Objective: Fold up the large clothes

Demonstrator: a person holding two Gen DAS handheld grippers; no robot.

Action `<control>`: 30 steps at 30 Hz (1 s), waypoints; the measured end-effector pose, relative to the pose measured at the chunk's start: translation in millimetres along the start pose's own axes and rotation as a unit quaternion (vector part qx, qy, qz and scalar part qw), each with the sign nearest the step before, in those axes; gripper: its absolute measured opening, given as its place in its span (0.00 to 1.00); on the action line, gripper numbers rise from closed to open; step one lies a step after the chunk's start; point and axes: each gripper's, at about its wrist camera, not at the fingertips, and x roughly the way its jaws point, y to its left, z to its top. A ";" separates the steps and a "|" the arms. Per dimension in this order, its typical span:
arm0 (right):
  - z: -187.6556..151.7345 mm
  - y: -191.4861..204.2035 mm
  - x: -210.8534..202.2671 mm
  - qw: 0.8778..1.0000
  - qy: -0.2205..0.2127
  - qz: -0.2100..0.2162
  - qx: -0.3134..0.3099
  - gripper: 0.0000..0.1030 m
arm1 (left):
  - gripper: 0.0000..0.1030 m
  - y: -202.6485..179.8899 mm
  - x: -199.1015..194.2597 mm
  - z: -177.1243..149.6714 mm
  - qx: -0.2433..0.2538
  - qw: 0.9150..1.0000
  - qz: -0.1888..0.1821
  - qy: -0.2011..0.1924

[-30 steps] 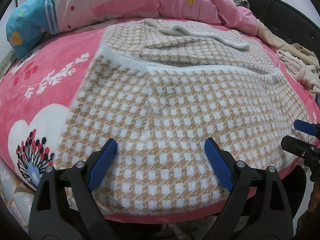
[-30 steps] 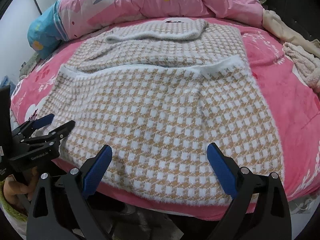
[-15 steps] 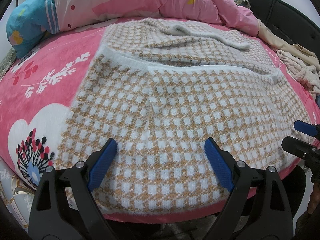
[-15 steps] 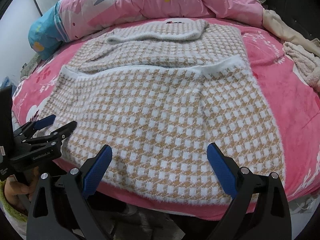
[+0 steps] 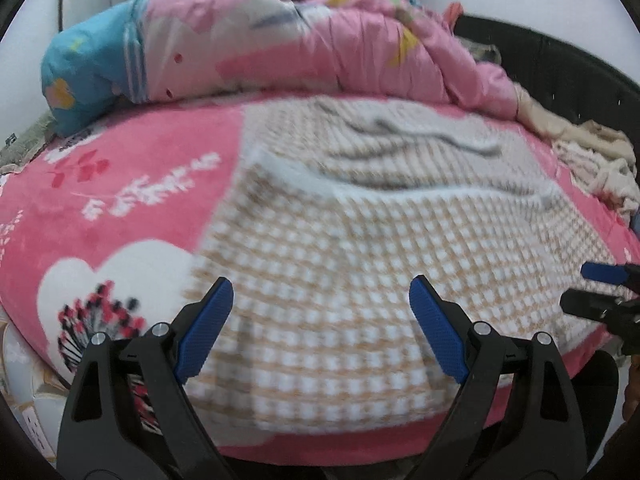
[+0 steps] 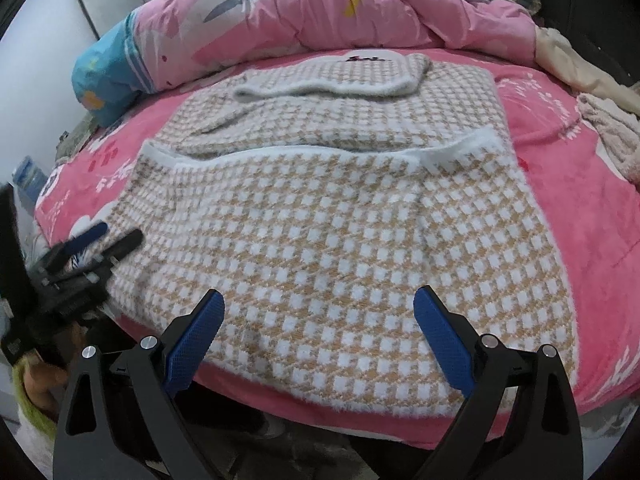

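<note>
Sweater (image 6: pixel 328 240) flat on the bed (image 6: pixel 592 208), hem edge directly ahead of and just below both claws. Left claw (image 5: pixel 320 320) and right claw (image 6: pixel 318 326) spread, empty; each fronts its own hem corner, hem running crosswise.

A home bedroom: bed (image 6: pixel 592 240) under pink fleece sheet, rumpled quilt (image 6: pixel 360 4) heaped at back, dark headboard (image 5: pixel 560 60), loose clothes (image 5: pixel 592 160).
</note>
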 end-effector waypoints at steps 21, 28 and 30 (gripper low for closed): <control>-3.5 -9.5 18.2 0.999 -0.001 0.030 -0.027 0.88 | 0.33 83.1 71.3 63.4 -0.065 0.990 -0.123 0.036; -2.3 -10.4 20.2 0.999 -0.002 0.033 -0.028 0.88 | 0.26 69.7 44.8 61.0 -0.040 0.981 -0.189 0.011; -1.6 -10.1 21.2 0.999 -0.002 0.032 -0.028 0.88 | 0.26 63.2 48.1 60.8 -0.031 0.982 -0.185 0.022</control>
